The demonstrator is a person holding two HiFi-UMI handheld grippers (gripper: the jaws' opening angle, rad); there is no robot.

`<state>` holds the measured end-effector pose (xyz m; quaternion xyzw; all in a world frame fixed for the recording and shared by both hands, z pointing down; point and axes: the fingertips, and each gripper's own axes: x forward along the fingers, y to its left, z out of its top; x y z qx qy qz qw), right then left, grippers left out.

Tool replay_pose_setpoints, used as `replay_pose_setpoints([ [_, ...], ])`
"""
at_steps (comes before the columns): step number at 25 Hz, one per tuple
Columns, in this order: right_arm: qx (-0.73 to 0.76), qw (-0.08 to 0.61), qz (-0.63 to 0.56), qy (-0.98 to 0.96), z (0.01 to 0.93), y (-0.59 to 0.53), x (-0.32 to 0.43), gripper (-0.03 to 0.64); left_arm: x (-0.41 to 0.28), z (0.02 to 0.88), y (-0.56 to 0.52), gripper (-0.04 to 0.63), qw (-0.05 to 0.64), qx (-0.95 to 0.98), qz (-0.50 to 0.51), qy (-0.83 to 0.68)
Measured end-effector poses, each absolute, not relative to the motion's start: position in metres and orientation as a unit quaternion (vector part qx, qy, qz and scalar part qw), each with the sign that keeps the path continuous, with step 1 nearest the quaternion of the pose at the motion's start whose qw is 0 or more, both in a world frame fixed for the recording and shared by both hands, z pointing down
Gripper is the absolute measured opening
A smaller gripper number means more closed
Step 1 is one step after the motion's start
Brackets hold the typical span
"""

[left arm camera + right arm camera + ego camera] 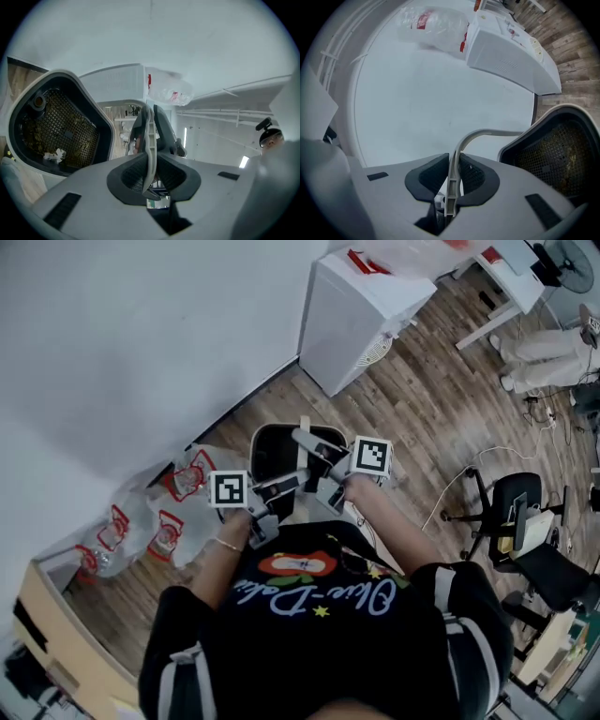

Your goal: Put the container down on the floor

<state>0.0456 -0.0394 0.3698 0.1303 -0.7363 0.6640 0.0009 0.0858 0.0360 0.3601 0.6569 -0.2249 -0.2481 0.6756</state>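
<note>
The black mesh-lined container [274, 448] hangs in front of the person, above the wooden floor [441, 399] and near the white wall [141, 343]. The left hand-held gripper [150, 154] has its jaws drawn narrow, pads pressing a thin grey handle [149, 136]. The right hand-held gripper [453, 172] is clamped the same way on the grey handle, which arches towards the container's rim. Plastic bags [159, 517] lie to the left, and a white cabinet [361, 315] stands beyond.

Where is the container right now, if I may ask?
Head view, centre: the container, gripped by its handle in left claw and right claw, right of the plastic bags.
</note>
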Motion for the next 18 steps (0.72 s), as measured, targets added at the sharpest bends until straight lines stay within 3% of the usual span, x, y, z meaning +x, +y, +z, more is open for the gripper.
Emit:
replay_pose_setpoints([
  [18, 0.003, 0.102, 0.667, -0.738, 0.378, -0.13, 0.021, 0.051, 0.083, 0.37, -0.073, 0.04, 0.633, 0.612, -0.334, -0.336],
])
